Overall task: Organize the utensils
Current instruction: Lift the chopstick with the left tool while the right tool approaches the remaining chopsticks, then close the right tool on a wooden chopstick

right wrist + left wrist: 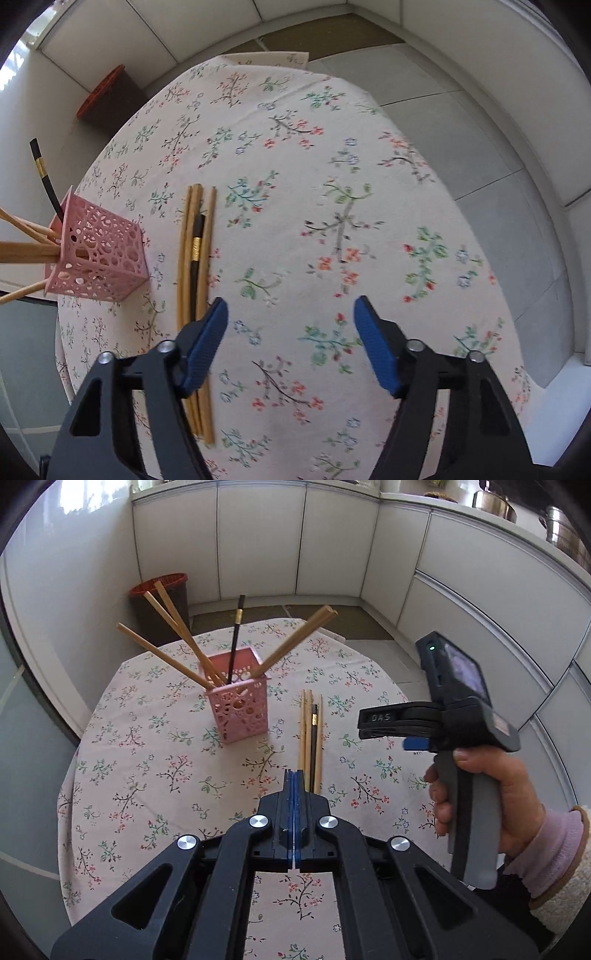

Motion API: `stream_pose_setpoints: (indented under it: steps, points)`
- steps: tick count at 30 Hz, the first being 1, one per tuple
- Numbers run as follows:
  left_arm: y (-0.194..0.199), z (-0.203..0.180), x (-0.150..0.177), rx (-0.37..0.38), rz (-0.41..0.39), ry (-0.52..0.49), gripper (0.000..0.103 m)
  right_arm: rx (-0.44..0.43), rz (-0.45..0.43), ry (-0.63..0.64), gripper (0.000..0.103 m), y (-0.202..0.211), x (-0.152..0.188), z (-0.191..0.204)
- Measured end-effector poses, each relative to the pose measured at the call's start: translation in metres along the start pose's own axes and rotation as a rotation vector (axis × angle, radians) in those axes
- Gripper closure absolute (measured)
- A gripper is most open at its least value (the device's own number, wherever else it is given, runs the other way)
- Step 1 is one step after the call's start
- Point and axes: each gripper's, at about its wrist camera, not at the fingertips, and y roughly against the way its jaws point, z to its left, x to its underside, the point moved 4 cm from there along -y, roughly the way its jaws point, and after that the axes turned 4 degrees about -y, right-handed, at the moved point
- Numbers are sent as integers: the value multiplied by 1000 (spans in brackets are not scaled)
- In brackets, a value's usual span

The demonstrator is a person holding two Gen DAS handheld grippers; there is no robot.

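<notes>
Chopsticks: a loose bundle of pale wooden ones with one black, gold-banded stick lies flat on the floral tabletop, just right of the pink perforated holder. Holder already carries several wooden sticks splayed outward and one black stick near upright.

Right tool: pointing steeply down at the cloth, pads apart, nothing between them. Bundle lies beside and under its left pad, outside the gap. Left tool: pads pressed together, empty, held above the near end of the bundle.

Risks, as I judge them:
- Closing now would catch cloth only; the tool needs shifting over the bundle first.
- A pad nudging the sticks could roll them apart or against the holder.
- Holder looks light; the leaning sticks could tip it if bumped during insertion.
- Gripping several sticks together may let one slip out.

Room: open cloth to the right of the bundle; near tabletop edge close below; bin on the floor beyond.
</notes>
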Motion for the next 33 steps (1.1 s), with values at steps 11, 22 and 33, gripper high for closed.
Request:
stream_pose_setpoints:
  steps: [11, 22, 33]
  points:
    - [20, 27, -10, 53, -73, 65, 103, 12, 6, -22, 78, -45, -48, 41]
    - [25, 29, -11, 47, -81, 74, 103, 80, -63, 84, 103, -43, -39, 41]
    - [31, 29, -13, 73, -102, 86, 103, -193, -36, -46, 58, -20, -46, 30]
